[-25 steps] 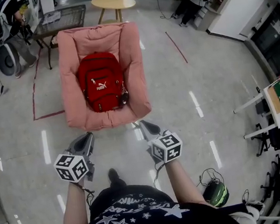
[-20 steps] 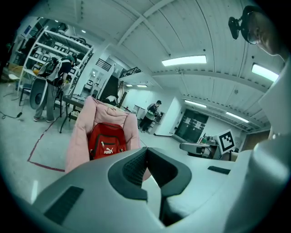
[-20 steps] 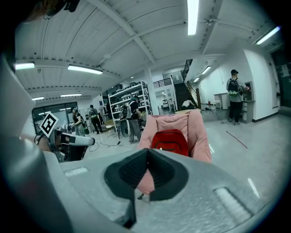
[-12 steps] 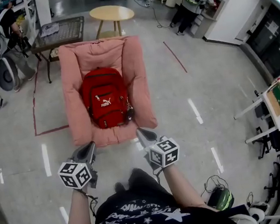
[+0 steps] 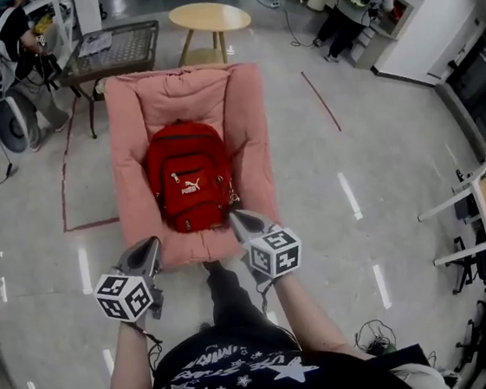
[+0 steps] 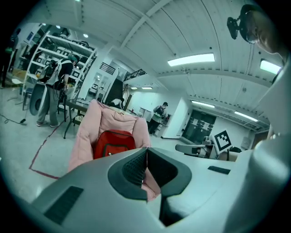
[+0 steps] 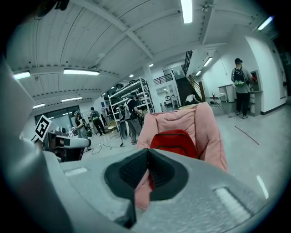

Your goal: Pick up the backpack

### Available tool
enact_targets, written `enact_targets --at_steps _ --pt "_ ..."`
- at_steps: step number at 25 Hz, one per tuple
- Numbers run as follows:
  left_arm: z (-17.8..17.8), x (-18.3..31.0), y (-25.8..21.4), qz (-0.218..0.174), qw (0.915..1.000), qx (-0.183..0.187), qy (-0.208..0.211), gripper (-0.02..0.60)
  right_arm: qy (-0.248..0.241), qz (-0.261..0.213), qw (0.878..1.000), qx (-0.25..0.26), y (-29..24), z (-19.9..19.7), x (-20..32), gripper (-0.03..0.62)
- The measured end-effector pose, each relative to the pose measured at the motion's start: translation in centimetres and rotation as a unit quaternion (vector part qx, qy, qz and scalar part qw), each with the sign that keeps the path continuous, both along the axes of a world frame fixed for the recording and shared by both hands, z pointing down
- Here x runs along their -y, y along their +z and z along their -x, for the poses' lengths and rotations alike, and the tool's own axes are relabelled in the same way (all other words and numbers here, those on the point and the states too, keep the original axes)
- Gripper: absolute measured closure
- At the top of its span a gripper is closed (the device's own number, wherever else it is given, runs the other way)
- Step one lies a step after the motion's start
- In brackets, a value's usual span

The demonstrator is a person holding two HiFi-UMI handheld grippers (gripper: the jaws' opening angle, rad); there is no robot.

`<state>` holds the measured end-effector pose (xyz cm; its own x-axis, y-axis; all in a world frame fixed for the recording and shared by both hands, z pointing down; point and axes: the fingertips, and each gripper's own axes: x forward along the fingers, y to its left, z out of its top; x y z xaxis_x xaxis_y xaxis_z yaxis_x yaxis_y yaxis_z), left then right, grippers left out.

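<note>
I keep both sets of jaws clenched on nothing. The red backpack (image 5: 187, 176) lies face up on the seat of the pink chair (image 5: 130, 158), between its arms, and neither gripper holds it. My left hand-held gripper (image 5: 149, 245) hangs over the chair's front edge. My right hand-held gripper (image 5: 238, 220) is near the backpack's lower right corner. A round table (image 5: 210, 16) stands behind the chair.

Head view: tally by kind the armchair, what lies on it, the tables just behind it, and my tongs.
Pink armchair: 1
Red backpack: 1
Round wooden table: 1
Dark table: 1
Tongs: 2, the left tongs and the right tongs
Total: 6
</note>
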<state>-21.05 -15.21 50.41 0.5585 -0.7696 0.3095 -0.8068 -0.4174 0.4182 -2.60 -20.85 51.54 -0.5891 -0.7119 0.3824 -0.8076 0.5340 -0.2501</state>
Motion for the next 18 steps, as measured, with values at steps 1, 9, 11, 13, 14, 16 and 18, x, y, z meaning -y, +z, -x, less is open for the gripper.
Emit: enact_targets --at_steps 1,9,11,13,14,16,18 --pt "0.0 1.1 0.2 0.002 1.0 0.001 -0.003 0.572 -0.001 -0.002 1.0 0.0 0.1 0.0 1.6 0.594" --pt "-0.6 9.1 2.3 0.039 0.9991 0.009 -0.015 0.572 0.026 0.03 0.999 0.003 3.0 -2.1 10.9 0.593" --pt "-0.9 11.3 2.8 0.046 0.9988 0.011 -0.013 0.572 0.034 0.04 0.999 0.003 3.7 -2.9 12.9 0.592" --pt "-1.4 13.4 3.4 0.056 0.9984 0.006 -0.009 0.572 0.037 0.052 0.998 -0.003 4.5 -3.7 14.9 0.592" --pt "-1.7 14.5 3.8 0.063 0.998 0.002 -0.006 0.572 0.036 0.057 0.998 -0.009 4.8 -4.0 15.8 0.592" --pt "-2.2 16.5 4.4 0.074 0.9972 0.002 0.0 0.572 0.033 0.06 0.997 -0.022 5.1 -4.7 17.8 0.592" --pt "-2.6 18.6 4.9 0.081 0.9967 0.011 0.005 0.571 0.027 0.062 0.997 -0.032 5.4 -5.1 19.9 0.531"
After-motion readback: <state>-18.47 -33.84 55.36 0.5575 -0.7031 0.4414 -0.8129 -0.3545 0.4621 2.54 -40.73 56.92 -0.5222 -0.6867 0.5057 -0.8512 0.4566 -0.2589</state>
